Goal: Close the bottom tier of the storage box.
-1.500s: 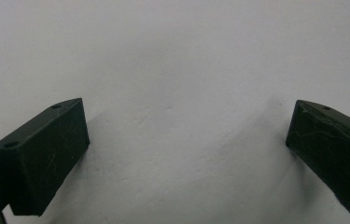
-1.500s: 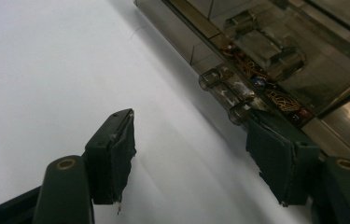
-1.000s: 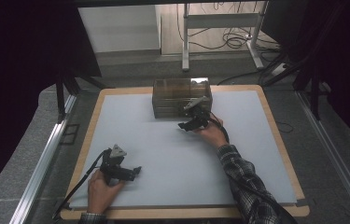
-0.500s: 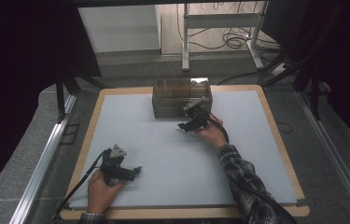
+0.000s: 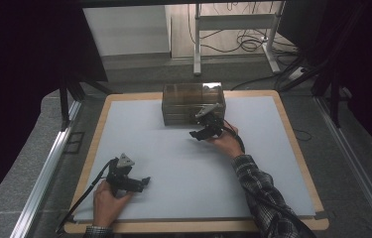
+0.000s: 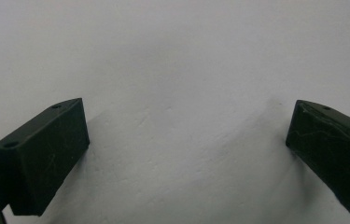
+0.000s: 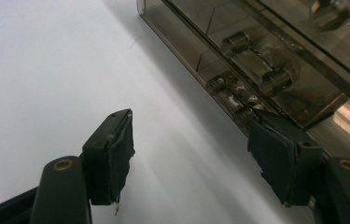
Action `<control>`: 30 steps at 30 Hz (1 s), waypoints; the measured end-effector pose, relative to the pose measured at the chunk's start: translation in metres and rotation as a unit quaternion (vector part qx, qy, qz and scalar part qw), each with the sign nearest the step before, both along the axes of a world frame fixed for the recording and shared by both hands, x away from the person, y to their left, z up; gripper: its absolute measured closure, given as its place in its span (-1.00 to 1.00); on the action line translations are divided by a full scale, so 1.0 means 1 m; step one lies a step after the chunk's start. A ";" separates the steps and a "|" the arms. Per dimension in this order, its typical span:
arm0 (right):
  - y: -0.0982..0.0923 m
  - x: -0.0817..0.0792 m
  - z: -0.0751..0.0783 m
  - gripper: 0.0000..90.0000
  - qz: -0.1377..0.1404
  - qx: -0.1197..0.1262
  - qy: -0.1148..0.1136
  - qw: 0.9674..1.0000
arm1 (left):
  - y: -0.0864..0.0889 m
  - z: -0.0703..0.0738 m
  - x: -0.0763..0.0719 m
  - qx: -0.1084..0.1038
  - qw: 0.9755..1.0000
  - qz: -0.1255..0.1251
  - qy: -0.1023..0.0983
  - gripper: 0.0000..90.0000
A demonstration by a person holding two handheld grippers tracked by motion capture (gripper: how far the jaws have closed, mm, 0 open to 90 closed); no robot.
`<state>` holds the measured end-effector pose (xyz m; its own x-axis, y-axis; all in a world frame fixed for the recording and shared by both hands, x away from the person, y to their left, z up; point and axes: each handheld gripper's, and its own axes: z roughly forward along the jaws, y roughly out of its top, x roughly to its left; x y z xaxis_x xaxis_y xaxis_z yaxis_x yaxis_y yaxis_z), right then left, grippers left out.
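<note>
Right gripper [image 5: 199, 133] sits at the front of the box [image 5: 192, 101], jaws spread, nothing between them. In the right gripper view the gripper [image 7: 191, 149] is close to the box [image 7: 275, 60] front; one pad is just beside the lower drawer handle [image 7: 226, 86], contact can't be told. A second handle [image 7: 256, 56] sits above it. The box is smoky clear plastic, at the far middle of the mat [image 5: 173, 163], right hand [image 5: 225, 145] just in front of it.

Left gripper [image 5: 144, 182] rests near the mat's near-left corner, well apart from the box, held by the left hand [image 5: 106, 198]. In the left gripper view its jaws stand wide with bare mat [image 6: 177, 70] between them, empty.

Step in hand, judging by the pose: reaching for a drawer handle to pull it. To do it well: centre the jaws around one handle, close squarely on it, pull straight back along the drawer's line. The box may slide, so the left gripper could brace it.

Count: one box, two handles visible, drawer count unclear, two grippers, one mat.
</note>
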<state>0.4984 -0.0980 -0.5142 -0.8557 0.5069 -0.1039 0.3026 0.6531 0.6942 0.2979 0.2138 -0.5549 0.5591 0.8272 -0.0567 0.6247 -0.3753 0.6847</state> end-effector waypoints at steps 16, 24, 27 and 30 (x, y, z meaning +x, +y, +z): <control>0.001 -0.012 0.004 -0.38 0.013 0.003 -0.004 1.000 | 0.000 0.000 0.000 -0.001 1.000 0.001 0.000 -1.00; -0.002 -0.016 0.006 -0.43 0.009 0.005 -0.004 1.000 | 0.000 0.000 0.000 0.000 1.000 0.000 0.000 -1.00; -0.003 -0.017 0.006 -0.46 0.007 0.006 -0.002 1.000 | 0.000 0.000 0.000 0.000 1.000 0.000 0.000 -1.00; -0.005 -0.018 0.006 -0.49 0.007 0.005 -0.004 1.000 | 0.000 0.000 0.000 -0.001 1.000 0.001 0.000 -1.00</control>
